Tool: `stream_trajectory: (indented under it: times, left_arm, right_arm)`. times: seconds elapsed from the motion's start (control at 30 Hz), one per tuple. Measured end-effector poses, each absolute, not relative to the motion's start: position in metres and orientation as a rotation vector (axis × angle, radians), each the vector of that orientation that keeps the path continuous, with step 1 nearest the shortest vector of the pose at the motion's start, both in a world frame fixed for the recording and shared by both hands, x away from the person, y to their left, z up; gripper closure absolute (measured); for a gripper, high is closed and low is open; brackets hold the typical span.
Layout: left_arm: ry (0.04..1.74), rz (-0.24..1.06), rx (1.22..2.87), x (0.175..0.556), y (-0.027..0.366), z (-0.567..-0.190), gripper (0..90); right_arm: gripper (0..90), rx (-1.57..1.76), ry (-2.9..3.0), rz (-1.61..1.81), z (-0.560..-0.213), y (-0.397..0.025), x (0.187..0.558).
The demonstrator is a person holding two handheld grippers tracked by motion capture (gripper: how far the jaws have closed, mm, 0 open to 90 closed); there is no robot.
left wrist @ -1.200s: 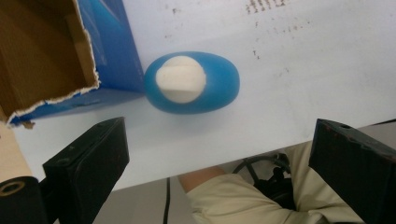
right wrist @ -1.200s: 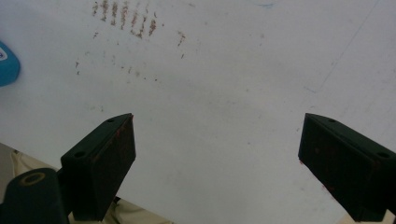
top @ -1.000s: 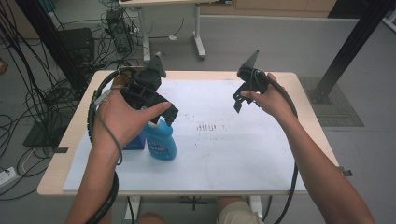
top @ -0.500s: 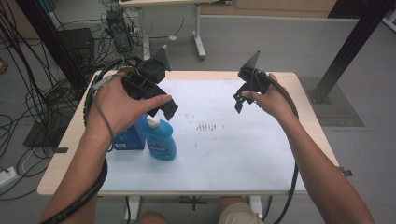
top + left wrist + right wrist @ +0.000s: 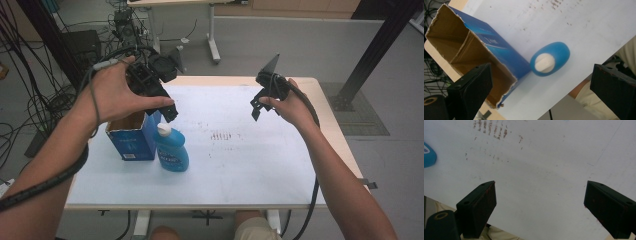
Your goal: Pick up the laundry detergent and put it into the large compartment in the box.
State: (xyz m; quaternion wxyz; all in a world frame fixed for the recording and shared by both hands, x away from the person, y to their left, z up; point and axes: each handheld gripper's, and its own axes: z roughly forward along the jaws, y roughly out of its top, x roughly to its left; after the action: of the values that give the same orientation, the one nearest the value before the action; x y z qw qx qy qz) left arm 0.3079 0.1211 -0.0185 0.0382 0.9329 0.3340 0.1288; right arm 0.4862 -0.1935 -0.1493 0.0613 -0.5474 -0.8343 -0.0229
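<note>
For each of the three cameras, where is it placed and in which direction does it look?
High view: above the person's side, looking forward and down on the table; both forearms, left gripper, right gripper.
Left gripper view: on that gripper, looking down at the open blue box and blue bottle; open jaws.
Right gripper view: looking down at the stained white surface; open jaws.
Shared: all show the bottle.

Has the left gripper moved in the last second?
Yes. The left gripper has risen off the blue bottle toward the table's far edge; the bottle stands uncovered beside the box.
</note>
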Motion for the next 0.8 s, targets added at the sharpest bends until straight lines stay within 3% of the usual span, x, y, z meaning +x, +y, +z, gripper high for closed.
stream_trajectory:
  times: [0.33,0.8]
  left_arm:
    - [0.704,0.366,2.976,0.316,0.121,-0.003,4.8]
    - [0.446,0.336,3.092,0.323,0.108,-0.010,4.7]
  right_arm:
    - [10.7,-1.684,-2.495,-0.077,-0.149,-0.203,0.488]
    - [10.7,-1.711,-2.473,-0.074,-0.151,-0.209,0.492]
